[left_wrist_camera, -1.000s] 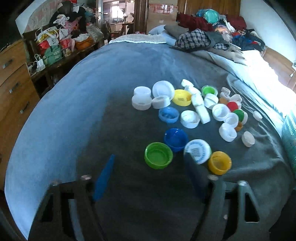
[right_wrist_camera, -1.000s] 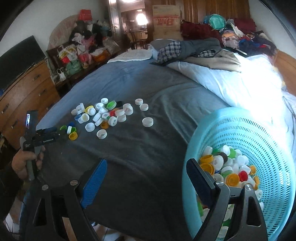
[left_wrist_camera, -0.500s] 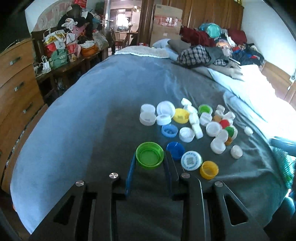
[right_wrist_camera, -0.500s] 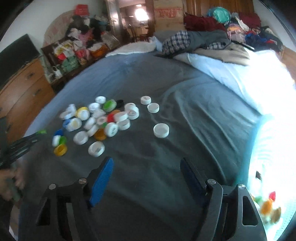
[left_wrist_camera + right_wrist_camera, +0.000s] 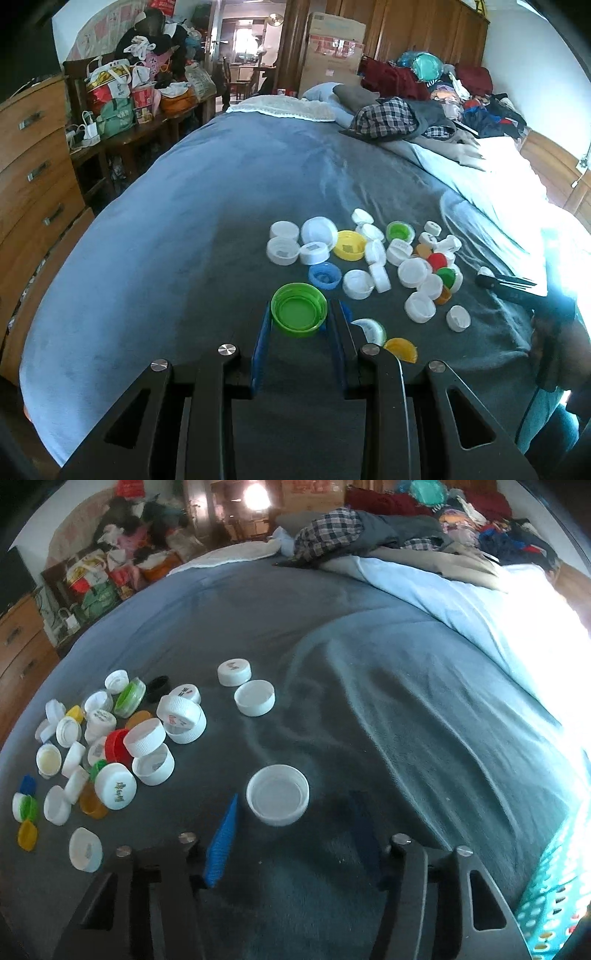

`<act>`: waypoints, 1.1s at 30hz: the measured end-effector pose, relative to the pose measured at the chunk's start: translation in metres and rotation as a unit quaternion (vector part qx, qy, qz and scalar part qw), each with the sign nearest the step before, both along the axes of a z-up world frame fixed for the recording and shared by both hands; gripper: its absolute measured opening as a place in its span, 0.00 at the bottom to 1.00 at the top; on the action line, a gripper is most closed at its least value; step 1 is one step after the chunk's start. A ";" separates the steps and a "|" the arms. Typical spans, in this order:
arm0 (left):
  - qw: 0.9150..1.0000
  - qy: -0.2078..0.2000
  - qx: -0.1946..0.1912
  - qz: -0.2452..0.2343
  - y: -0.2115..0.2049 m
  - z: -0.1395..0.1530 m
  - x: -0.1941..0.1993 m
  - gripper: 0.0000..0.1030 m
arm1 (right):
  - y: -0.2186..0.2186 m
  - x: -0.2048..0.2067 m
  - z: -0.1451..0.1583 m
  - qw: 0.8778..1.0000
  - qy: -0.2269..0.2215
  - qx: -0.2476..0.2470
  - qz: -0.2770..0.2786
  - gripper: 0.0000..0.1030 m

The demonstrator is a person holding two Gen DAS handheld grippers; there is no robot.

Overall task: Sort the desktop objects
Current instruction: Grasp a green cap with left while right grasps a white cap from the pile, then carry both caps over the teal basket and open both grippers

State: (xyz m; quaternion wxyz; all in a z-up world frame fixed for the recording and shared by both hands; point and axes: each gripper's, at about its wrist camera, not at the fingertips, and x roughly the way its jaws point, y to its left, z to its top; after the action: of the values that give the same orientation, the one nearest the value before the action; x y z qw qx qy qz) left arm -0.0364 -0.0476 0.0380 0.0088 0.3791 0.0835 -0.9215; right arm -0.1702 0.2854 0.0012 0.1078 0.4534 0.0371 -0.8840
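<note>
So this one is sorting bottle caps off a bed (image 5: 207, 206) into a teal basket (image 5: 554, 904), and both hands are busy at once.

Left side first: the left gripper (image 5: 301, 325) has its fingers clamped on a green cap (image 5: 298, 309), open side up. The blue pads sit tight against both sides of the rim, so that grab looks done. The cap seems to be just clear of the blanket, though it's hard to say for sure from that angle. Right behind it are a blue cap (image 5: 324, 275), a yellow cap (image 5: 349, 244) and the main pile of caps (image 5: 406, 258), mostly white, still on the bed.

Over to the right: the right gripper (image 5: 295, 827) is over a lone white cap (image 5: 277, 795), also open side up, sitting apart from the pile. Its fingers are closing, with the cap between them, but there's still a visible gap on each side, so nothing is held yet. The right pad is blurred.

Step in hand, as far as one can judge: left has its cap and needs to carry it to the basket, which only peeks in at the lower right corner of the right wrist view. Right needs to finish the squeeze on the rim, then lift straight up so it doesn't drag the blanket. Plenty of caps left, so the job looks far from finished.
</note>
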 end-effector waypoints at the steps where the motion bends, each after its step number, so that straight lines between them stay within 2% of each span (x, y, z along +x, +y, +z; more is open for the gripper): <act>1: 1.000 0.002 0.000 -0.003 0.003 0.003 0.001 0.25 | -0.001 0.002 0.002 1.000 0.001 0.004 0.004 0.33; 4: 1.000 0.009 0.001 -0.008 0.011 0.011 0.005 0.25 | -0.005 0.018 0.019 1.000 0.010 -0.006 0.019 0.33; 9: 1.000 0.014 0.001 -0.013 0.032 0.027 0.014 0.24 | -0.014 0.067 0.067 0.997 0.041 -0.037 0.047 0.33; 15: 0.999 0.024 -0.007 -0.038 0.077 0.052 0.024 0.24 | -0.003 0.123 0.117 0.995 0.064 -0.054 0.057 0.33; 22: 0.994 0.053 -0.008 -0.097 0.149 0.087 0.022 0.24 | 0.051 0.164 0.162 0.993 0.103 -0.045 0.022 0.33; 28: 0.983 0.070 -0.010 -0.172 0.236 0.114 0.012 0.24 | 0.108 0.186 0.183 0.991 0.121 -0.044 -0.025 0.33; 33: 0.970 0.064 -0.024 -0.231 0.314 0.123 0.006 0.24 | 0.160 0.202 0.194 0.988 0.132 -0.038 -0.072 0.33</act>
State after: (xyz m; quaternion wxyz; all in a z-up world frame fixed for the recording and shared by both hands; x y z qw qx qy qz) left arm -0.0300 0.2665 0.1606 -0.2010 0.3279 -0.0281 -0.9227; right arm 0.0318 0.4451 0.1949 0.0549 0.3294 -0.0159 -0.9425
